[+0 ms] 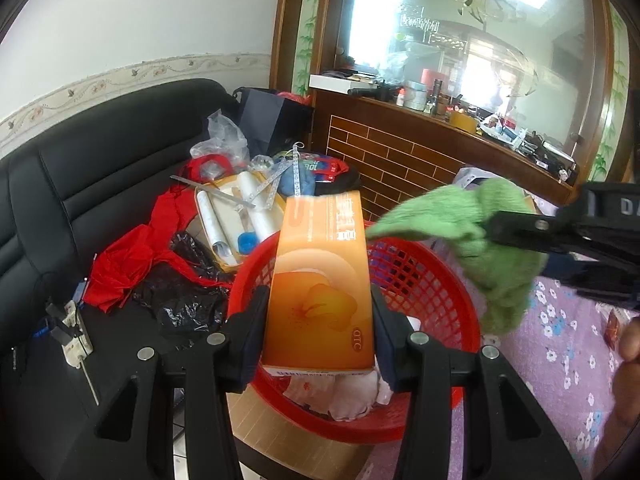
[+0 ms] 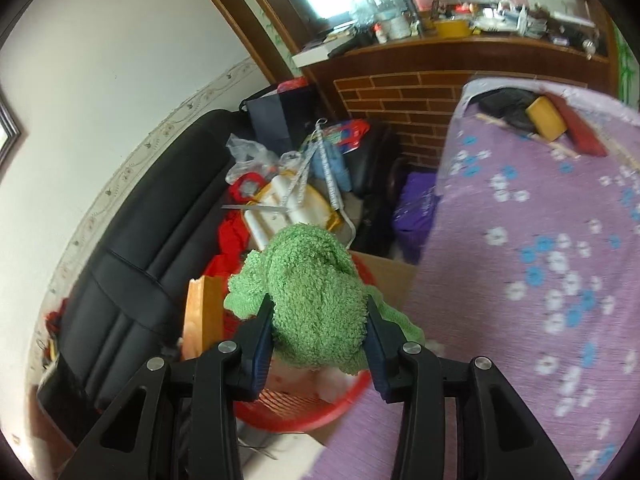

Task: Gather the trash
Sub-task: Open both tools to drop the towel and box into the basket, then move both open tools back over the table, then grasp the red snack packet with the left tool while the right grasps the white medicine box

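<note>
Left tool (image 1: 320, 322): its 2 fingers are clamped on the sides of an orange box (image 1: 320, 288), which stands upright over the red basket (image 1: 432, 280). The box carries an "OTC" mark near its lower right corner. White crumpled paper (image 1: 344, 394) lies in the basket beneath the box.

Right tool (image 2: 318, 322): its 2 fingers are closed on a green terry cloth (image 2: 316, 300), held above the basket's rim (image 2: 304, 416). In the left wrist view the cloth (image 1: 480, 248) hangs over the right side of the basket, just beside the orange box.

The basket sits between a black sofa (image 1: 100, 168) and a purple flowered bedspread (image 2: 540, 280). On the sofa lie a red cloth (image 1: 128, 256), a black plastic bag (image 1: 188, 292) and a yellow tray (image 1: 232, 216) with white rolls. A power strip (image 1: 74, 328) rests on the sofa's near edge.
</note>
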Available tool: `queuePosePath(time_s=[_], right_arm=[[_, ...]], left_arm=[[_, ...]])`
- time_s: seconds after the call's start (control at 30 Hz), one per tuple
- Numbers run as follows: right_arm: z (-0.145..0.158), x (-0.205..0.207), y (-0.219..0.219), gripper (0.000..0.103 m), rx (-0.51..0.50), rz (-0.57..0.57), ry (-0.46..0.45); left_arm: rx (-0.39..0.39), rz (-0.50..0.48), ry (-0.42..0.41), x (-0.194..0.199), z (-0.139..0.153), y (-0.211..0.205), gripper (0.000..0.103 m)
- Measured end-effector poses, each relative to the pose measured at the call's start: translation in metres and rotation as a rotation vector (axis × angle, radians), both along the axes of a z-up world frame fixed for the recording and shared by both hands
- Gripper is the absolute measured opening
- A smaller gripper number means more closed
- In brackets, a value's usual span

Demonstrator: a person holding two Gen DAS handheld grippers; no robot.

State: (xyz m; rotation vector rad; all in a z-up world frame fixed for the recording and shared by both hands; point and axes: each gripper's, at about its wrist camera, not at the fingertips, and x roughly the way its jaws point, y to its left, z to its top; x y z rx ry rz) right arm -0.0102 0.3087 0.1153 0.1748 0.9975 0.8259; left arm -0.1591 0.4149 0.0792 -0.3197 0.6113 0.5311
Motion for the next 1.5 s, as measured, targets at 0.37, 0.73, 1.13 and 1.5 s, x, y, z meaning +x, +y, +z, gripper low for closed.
queuePosePath(time_s=[0.37, 0.73, 1.13, 1.5], right_arm=[[0.000, 0.006, -0.045, 0.053, 0.047, -0.027, -0.006], [-0.015, 0.001, -0.187, 0.054, -0.017, -0.197, -0.030], [0.006, 0.053, -0.357, 0.053, -0.287, -0.409, -0.253], [-0.035, 0.158, -0.369, 0.053, -0.486, -0.248, -0.202]], left_arm=[[0.008, -0.064, -0.010, 0.009, 0.007, -0.029, 0.072], [0.083, -0.280, 0.041, 0.042, 0.013, -0.139, 0.073], [0.133, -0.558, 0.112, 0.075, 0.014, -0.262, 0.075], [0.132, -0.731, 0.174, 0.095, 0.005, -0.324, 0.075]])
